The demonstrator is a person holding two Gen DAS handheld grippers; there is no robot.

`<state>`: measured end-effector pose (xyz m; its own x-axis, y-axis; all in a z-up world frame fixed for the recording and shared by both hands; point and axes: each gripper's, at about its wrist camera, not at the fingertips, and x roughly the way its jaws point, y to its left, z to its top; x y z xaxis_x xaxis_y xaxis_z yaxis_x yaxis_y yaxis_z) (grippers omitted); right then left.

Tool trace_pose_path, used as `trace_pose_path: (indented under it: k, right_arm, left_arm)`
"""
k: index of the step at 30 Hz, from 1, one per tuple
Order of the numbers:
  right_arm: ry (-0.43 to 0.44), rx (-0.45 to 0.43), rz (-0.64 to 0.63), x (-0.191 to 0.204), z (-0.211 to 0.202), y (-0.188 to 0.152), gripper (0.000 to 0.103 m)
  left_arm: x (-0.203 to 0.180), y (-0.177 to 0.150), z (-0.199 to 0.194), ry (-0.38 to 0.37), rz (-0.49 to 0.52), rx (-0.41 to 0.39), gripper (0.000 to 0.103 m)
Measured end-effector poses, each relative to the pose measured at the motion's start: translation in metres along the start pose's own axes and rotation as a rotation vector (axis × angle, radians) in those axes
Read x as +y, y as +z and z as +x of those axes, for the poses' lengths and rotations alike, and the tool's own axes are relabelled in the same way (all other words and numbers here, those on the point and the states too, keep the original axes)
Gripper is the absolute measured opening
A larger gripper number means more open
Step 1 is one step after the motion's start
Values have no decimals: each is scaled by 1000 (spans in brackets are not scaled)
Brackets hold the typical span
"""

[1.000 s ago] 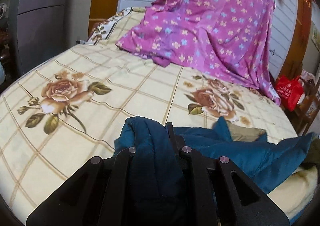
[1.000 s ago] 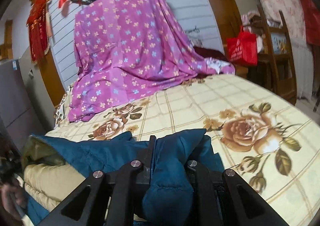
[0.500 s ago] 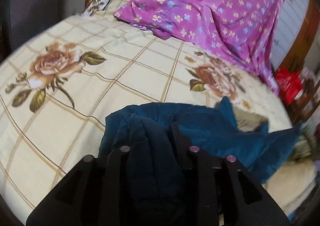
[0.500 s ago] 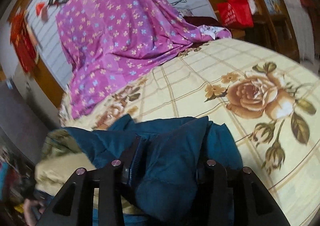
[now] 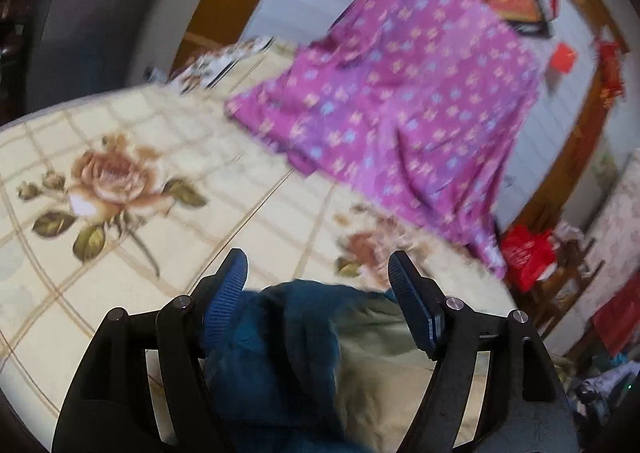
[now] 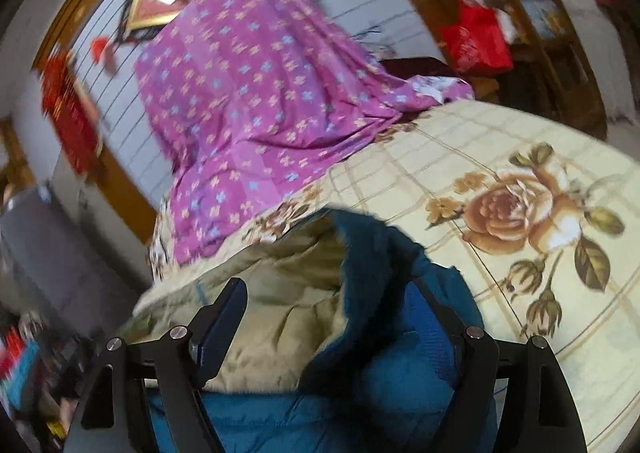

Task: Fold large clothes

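Note:
A teal padded jacket [image 5: 280, 341] with a beige lining [image 5: 376, 357] lies bunched on the rose-print bed sheet [image 5: 120, 221], close under both grippers. My left gripper [image 5: 316, 265] has its jaws opening; a fold of the jacket rises between the blue pads [image 5: 224, 293], loose and not pinched. In the right wrist view the jacket [image 6: 384, 365] shows its beige lining [image 6: 280, 293] on the left. My right gripper [image 6: 326, 289] is also opening, with the jacket's edge lying free between its fingers. Both views are blurred.
A purple flowered sheet [image 5: 400, 101] is draped over a tall heap at the far end of the bed. A red bag [image 6: 476, 37] and a wooden chair [image 6: 560, 53] stand off the bed's right side. A grey cabinet [image 5: 92, 13] stands at the left.
Both grippers were shut on folds of the jacket and have opened wide, letting the cloth go. The left one has lifted and tilted up; the jacket has slumped onto the bed.

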<state>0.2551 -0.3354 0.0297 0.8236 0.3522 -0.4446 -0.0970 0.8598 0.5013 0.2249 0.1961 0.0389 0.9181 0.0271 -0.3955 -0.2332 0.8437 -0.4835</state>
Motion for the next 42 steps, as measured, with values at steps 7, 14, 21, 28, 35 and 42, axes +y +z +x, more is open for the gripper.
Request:
trace_pose_path:
  k: [7,14,21,28,35,42]
  right_arm:
    - [95,113,-320,61,-2,-23,79]
    - [-106,166,-331,51,27,-32,79]
    - [-213,227,-278,48,63,-16,81]
    - [-324,429,-203,30,123,-12,101]
    - [-290,492,-95,6,143,-7,103]
    - [-203,395,-102,4,131,-10,103]
  left_arm:
    - [-45,-17,-27,-68,178,-32,73]
    - [-40,-25,-9,-5,154,23,73]
    - [-63,-40,38,59,294,152,73]
    - [-28,-59,124,309,284,408,73]
    - [-1,-61,130,363,231,408,75]
    - [-9,-46,104,326,195,330,75]
